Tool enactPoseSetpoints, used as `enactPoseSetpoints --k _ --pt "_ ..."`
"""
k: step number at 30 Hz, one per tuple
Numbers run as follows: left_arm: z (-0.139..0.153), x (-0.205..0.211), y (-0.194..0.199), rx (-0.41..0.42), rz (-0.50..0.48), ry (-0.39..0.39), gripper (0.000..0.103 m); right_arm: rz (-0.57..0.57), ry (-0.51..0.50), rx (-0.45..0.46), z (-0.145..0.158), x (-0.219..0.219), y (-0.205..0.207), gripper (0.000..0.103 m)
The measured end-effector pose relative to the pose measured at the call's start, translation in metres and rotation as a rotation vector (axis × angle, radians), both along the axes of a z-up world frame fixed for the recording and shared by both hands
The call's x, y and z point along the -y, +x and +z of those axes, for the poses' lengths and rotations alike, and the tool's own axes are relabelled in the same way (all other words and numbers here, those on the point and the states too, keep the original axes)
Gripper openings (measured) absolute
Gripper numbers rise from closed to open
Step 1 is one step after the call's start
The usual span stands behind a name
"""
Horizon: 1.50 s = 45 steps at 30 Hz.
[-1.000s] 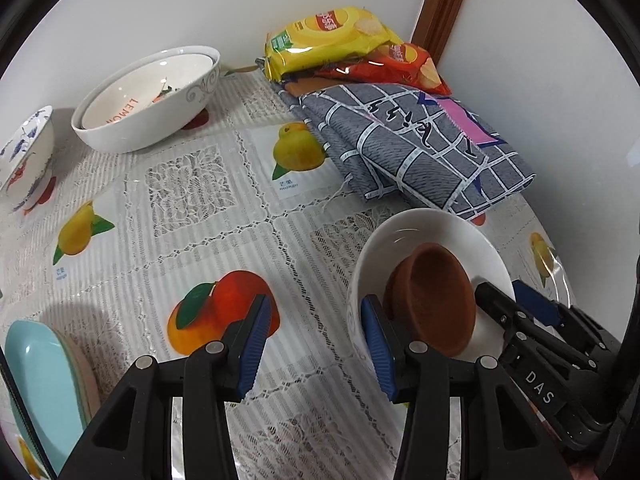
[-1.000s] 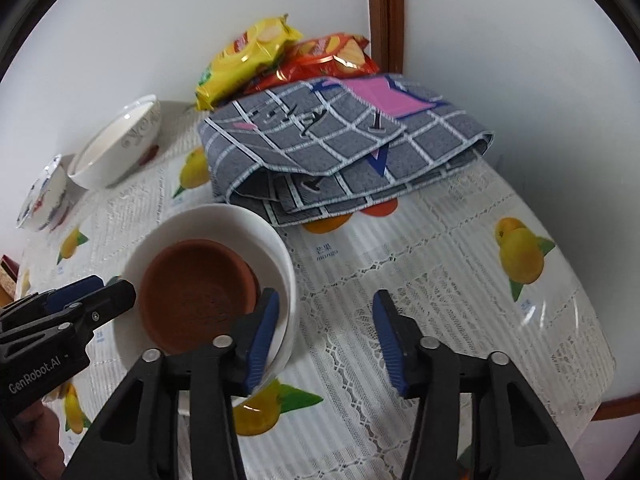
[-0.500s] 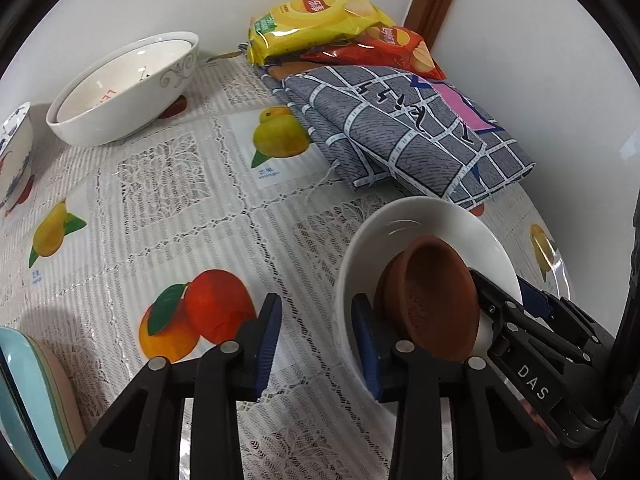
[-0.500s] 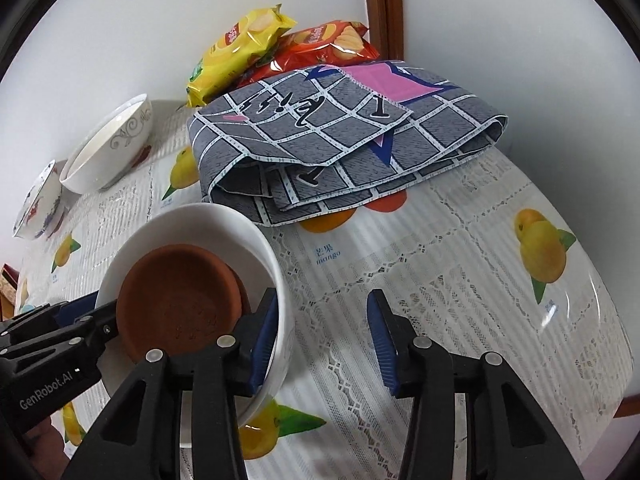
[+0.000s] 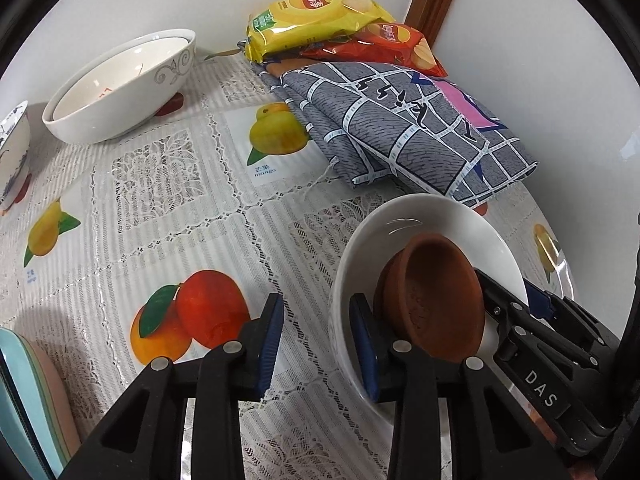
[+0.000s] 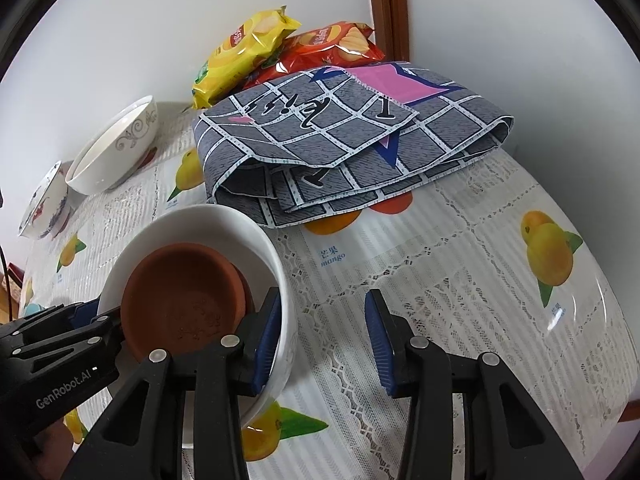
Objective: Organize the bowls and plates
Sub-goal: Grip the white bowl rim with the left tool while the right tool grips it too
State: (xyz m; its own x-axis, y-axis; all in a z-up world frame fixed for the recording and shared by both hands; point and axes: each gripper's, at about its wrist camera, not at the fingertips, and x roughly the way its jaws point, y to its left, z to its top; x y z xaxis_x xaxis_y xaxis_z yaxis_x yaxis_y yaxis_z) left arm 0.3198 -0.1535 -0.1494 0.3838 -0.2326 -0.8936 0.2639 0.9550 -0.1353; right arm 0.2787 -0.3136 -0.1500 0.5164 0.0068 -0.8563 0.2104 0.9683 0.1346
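Blue pads on my left gripper (image 5: 316, 344) stand apart, and the rim of the white bowl (image 5: 448, 216) sits between them: one pad is inside the bowl, the other outside its wall, with a gap still showing on the outer side. I cannot tell whether the inner pad presses the wall. My right gripper (image 6: 322, 338) is set the same way on the opposite side of the white bowl (image 6: 200, 220), one finger inside the rim, the other spread wide over the table (image 6: 460, 280), gripping nothing firmly that I can see.

Inside the white bowl lies the brown clay dish (image 5: 436, 292), tilted and leaning against the bowl's inner wall; from the right wrist view the brown clay dish (image 6: 184, 292) fills most of the bowl's floor.

Just beyond the bowl, on the far side, lies a folded grey checked cloth (image 6: 352, 144) with a pink patch. Behind it, against the wall, a yellow chip bag (image 5: 316, 16) rests partly on a red chip bag (image 5: 384, 44). Far left on the fruit-print tablecloth, a large patterned white bowl (image 5: 120, 88) holds another bowl nested within. Left of that stands a blue-and-red painted bowl (image 6: 44, 208). Near left, at the edge of the left wrist view, is a stack of pale blue and pink plates (image 5: 28, 400).
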Motion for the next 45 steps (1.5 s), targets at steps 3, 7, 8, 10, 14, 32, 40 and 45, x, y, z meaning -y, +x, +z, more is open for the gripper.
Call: enactPoseSetpoints --k 3,7,8,10,14,32,40,45 --pt "-0.002 0.0 0.0 0.006 0.006 -0.002 0.032 0.002 0.008 -0.003 0.0 0.001 0.001 0.041" --pt "-0.003 -0.002 0.001 0.004 0.015 -0.021 0.031 0.0 0.01 0.007 0.0 0.001 -0.001 0.041" --pt "-0.003 -0.002 0.001 0.004 0.018 -0.023 0.032 -0.004 0.013 0.01 -0.001 0.001 -0.001 0.042" --pt "-0.003 -0.002 0.001 0.003 0.018 -0.023 0.032 -0.011 0.03 0.012 -0.001 0.003 -0.001 0.042" --pt "-0.006 -0.005 0.005 -0.028 0.016 -0.041 0.031 -0.017 0.058 0.01 -0.002 0.005 -0.002 0.041" --pt "0.0 0.0 -0.011 0.002 -0.011 -0.054 0.011 -0.042 0.087 0.031 0.006 -0.01 -0.011 0.009" --pt "0.025 -0.014 -0.025 0.032 -0.002 -0.056 0.011 -0.045 0.104 0.048 0.025 -0.022 -0.023 0.009" --pt "0.044 -0.025 -0.035 0.057 0.005 -0.053 0.011 -0.041 0.115 0.072 0.046 -0.03 -0.03 0.009"
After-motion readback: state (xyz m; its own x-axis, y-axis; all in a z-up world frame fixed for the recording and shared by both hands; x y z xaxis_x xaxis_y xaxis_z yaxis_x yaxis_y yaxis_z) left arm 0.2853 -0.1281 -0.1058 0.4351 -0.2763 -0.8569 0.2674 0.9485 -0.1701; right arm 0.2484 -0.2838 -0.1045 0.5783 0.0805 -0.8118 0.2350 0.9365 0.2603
